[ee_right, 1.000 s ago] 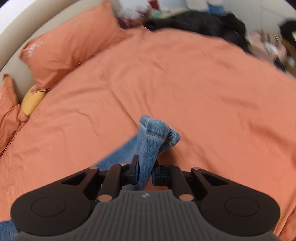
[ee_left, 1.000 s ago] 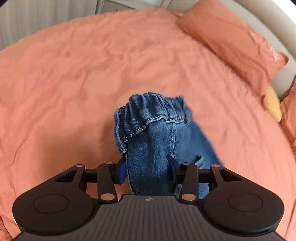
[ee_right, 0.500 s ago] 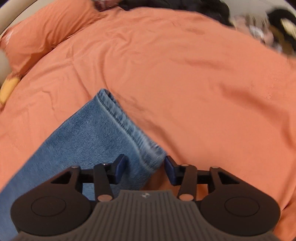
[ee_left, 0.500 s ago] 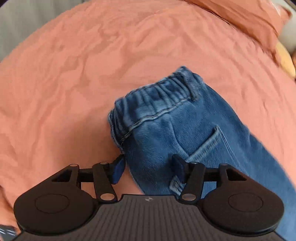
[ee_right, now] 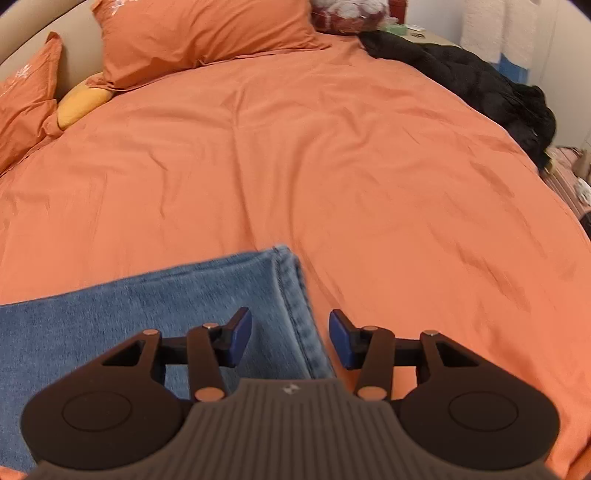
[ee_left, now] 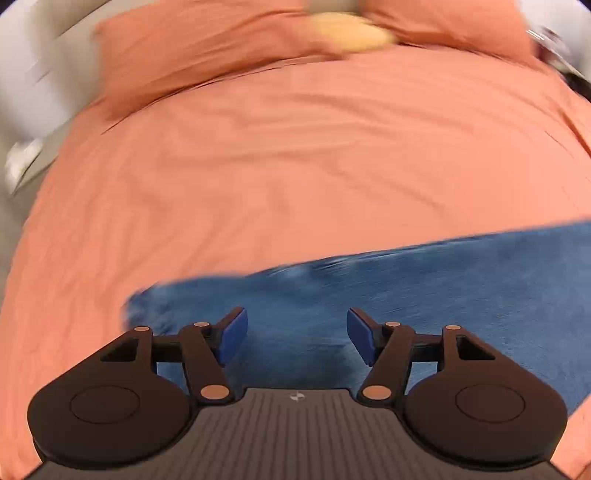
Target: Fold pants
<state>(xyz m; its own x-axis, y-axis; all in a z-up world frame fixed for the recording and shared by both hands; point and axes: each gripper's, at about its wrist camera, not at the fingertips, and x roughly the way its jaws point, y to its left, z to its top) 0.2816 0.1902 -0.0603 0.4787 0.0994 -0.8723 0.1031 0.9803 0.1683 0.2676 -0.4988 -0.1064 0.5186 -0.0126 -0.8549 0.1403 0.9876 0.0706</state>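
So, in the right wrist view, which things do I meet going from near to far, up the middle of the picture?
right gripper → jeans → orange bedsheet → orange pillow

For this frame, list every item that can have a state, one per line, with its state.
Blue denim pants: laid flat on the bed, released, hem end toward the right tool.
Left tool: jaws opening, above the denim, pads off it.
Right tool: open, over the hem, not gripping.
Orange bedsheet: spread, lightly wrinkled.
Orange pillow: lying at the head of the bed.
Black garment: heaped at the bed's far edge.
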